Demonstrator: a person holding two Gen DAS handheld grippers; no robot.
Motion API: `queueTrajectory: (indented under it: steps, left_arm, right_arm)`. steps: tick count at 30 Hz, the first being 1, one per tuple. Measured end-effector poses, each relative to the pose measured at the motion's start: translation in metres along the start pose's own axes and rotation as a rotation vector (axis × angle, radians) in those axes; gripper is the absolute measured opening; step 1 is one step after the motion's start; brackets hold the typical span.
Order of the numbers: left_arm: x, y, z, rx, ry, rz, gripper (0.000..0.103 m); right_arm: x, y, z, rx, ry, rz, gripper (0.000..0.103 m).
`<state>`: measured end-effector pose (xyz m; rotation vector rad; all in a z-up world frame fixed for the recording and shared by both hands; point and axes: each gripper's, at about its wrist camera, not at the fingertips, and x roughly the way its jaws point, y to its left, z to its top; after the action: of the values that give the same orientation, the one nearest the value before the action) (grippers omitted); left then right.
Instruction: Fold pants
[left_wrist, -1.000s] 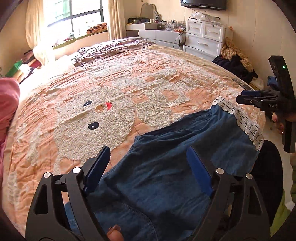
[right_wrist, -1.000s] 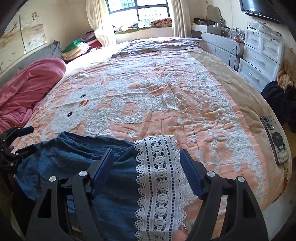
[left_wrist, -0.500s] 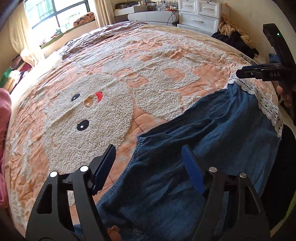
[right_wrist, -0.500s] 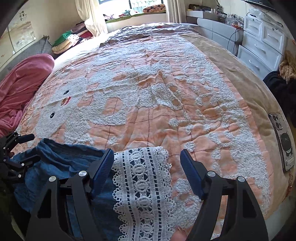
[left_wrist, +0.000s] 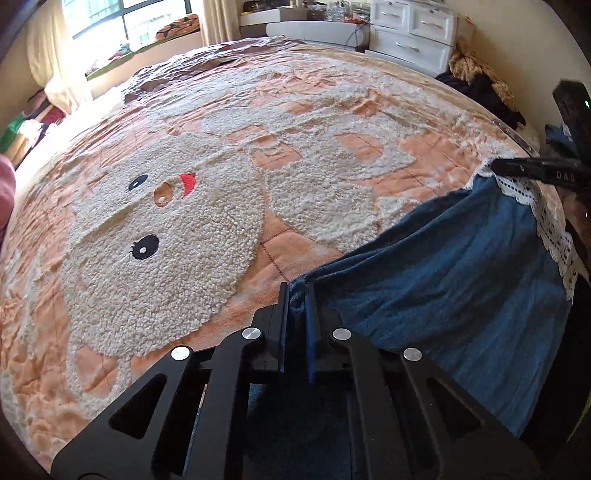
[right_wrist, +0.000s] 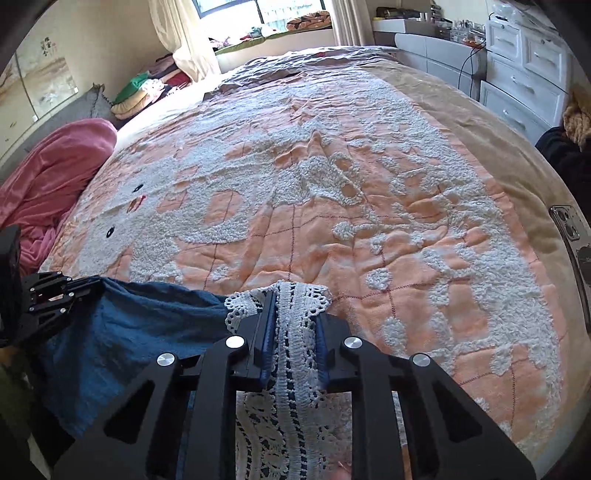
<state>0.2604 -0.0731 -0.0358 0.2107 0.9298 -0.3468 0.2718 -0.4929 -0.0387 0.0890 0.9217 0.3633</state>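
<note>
Denim pants (left_wrist: 454, 280) in dark blue hang stretched between my two grippers at the near edge of the bed, their far edge lying on the peach quilt (left_wrist: 295, 110) with its fluffy white cartoon figure (left_wrist: 159, 258). My left gripper (left_wrist: 297, 295) is clenched on a bunched fold of the blue cloth, its jaws drawn close with the fabric pinched between them. My right gripper (right_wrist: 293, 314) is clamped on the white lace trim (right_wrist: 295, 354) at the other end of the pants, the lace gathered up between the blue pads (right_wrist: 267, 328) and spilling down below them. From the right wrist view, the denim (right_wrist: 122, 339) runs leftward to my left gripper (right_wrist: 70, 290). A pink blanket (right_wrist: 51, 173) lies heaped at the left side of the bed, a phone (right_wrist: 574, 240) rests face down near the right edge, and white drawers (right_wrist: 524, 70) stand against the far wall.
</note>
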Motion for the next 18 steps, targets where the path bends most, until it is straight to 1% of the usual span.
queueTrajectory:
  steps: [1, 3, 5, 7, 9, 10, 12, 14, 15, 16, 17, 18]
  left_arm:
    - [-0.001, 0.002, 0.003, -0.013, -0.009, 0.006, 0.002]
    - [0.001, 0.0, 0.006, 0.008, -0.016, 0.037, 0.002]
    - [0.006, -0.004, 0.008, 0.023, -0.011, 0.06, 0.002]
    - [0.012, -0.003, 0.008, 0.021, -0.002, 0.066, 0.002]
    - [0.017, 0.0, 0.007, 0.006, -0.001, 0.056, 0.003]
    - [0.019, 0.001, 0.006, 0.001, 0.001, 0.057, 0.005]
    - [0.022, 0.003, 0.005, -0.011, 0.005, 0.055, 0.006]
    - [0.023, 0.007, 0.006, -0.031, 0.002, 0.063, 0.015]
    - [0.024, 0.009, 0.006, -0.042, 0.002, 0.062, 0.017]
    - [0.022, 0.012, 0.006, -0.058, -0.004, 0.059, 0.021]
    - [0.019, 0.015, 0.005, -0.073, -0.013, 0.057, 0.026]
    - [0.012, 0.019, 0.004, -0.09, -0.025, 0.05, 0.026]
  right_arm:
    - [-0.001, -0.001, 0.001, 0.009, -0.012, 0.007, 0.017]
    - [0.0, -0.001, 0.007, 0.021, -0.021, 0.008, 0.017]
    - [0.006, 0.001, 0.012, 0.021, -0.011, -0.008, 0.017]
    - [0.015, 0.0, 0.013, 0.041, 0.015, -0.019, 0.017]
    - [0.024, -0.001, 0.011, 0.042, 0.041, -0.053, 0.018]
    - [0.028, -0.001, 0.009, 0.042, 0.051, -0.068, 0.019]
    - [0.032, -0.001, 0.006, 0.038, 0.051, -0.081, 0.022]
    - [0.033, -0.001, 0.005, 0.036, 0.049, -0.102, 0.026]
    - [0.033, 0.0, 0.005, 0.033, 0.05, -0.099, 0.029]
    - [0.032, 0.0, 0.005, 0.034, 0.047, -0.095, 0.029]
    - [0.027, -0.001, 0.005, 0.045, 0.036, -0.084, 0.034]
    - [0.019, -0.003, 0.004, 0.062, 0.019, -0.067, 0.04]
